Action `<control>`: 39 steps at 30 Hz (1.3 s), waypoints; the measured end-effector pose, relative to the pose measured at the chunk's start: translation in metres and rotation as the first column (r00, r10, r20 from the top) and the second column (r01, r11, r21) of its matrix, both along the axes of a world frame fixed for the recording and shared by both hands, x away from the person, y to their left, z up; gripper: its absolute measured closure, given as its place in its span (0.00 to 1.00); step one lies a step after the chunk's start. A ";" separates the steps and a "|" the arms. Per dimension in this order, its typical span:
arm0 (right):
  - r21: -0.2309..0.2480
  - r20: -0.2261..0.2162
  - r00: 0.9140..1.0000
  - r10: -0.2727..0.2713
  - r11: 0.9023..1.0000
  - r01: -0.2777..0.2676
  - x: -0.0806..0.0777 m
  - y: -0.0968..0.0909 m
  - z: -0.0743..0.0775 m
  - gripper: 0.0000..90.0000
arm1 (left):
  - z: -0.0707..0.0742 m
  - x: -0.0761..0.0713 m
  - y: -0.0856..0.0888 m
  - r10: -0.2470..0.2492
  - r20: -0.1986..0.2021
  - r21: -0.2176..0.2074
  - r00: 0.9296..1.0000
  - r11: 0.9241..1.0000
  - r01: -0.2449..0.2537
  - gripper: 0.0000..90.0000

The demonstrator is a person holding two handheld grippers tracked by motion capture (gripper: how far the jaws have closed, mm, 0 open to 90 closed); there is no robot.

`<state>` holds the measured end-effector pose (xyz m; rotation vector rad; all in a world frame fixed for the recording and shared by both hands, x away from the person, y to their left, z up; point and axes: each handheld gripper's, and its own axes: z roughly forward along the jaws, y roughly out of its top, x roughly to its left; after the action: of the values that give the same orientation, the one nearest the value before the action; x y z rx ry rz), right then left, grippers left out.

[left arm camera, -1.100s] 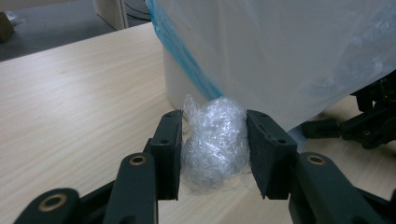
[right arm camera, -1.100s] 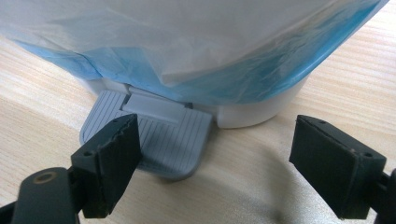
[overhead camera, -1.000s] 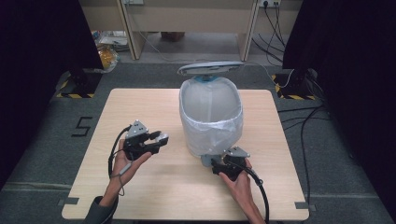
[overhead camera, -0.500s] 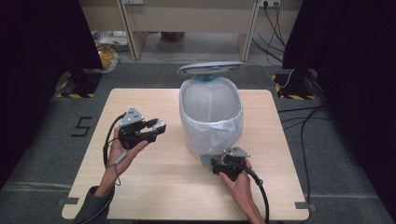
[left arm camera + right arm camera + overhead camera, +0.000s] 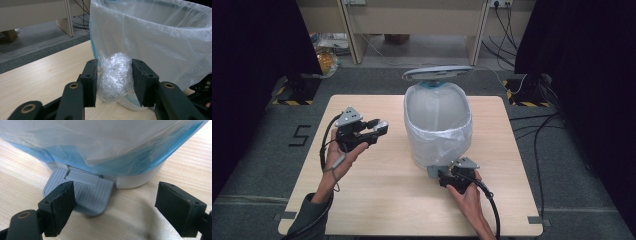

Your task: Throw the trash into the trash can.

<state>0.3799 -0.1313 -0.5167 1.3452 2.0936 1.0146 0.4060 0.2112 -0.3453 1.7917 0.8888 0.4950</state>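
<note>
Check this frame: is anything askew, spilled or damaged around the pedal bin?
Nothing stands out. The pedal bin stands upright with its lid raised and liner fitted; the left gripper grips a crumpled plastic wad; the right gripper is open over the pedal.

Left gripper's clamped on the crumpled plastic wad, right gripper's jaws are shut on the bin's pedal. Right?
Not quite. The right gripper stands open, one jaw over the grey pedal, as the right gripper view shows. The left gripper does clamp the plastic wad.
</note>
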 end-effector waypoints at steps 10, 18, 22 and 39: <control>0.001 -0.001 1.000 0.001 1.000 -0.001 0.000 0.000 0.000 0.18 | 0.015 0.006 -0.001 -0.006 0.009 -0.005 1.000 1.000 0.006 0.64; 0.002 -0.003 1.000 0.003 1.000 -0.003 0.000 -0.001 0.000 0.18 | 0.025 0.008 -0.007 -0.016 0.018 -0.010 1.000 1.000 0.016 0.64; 0.002 -0.003 1.000 0.001 1.000 -0.001 0.000 0.000 0.000 0.18 | 0.029 0.009 -0.008 -0.017 0.027 -0.016 1.000 1.000 0.017 0.64; 0.005 -0.006 1.000 0.004 1.000 -0.004 0.001 -0.001 0.000 0.18 | 0.055 0.015 -0.022 -0.035 0.059 -0.023 0.998 0.999 0.037 0.64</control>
<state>0.3805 -0.1319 -0.5166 1.3485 2.0997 1.0190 0.4212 0.1893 -0.2905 1.7597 0.8176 0.5090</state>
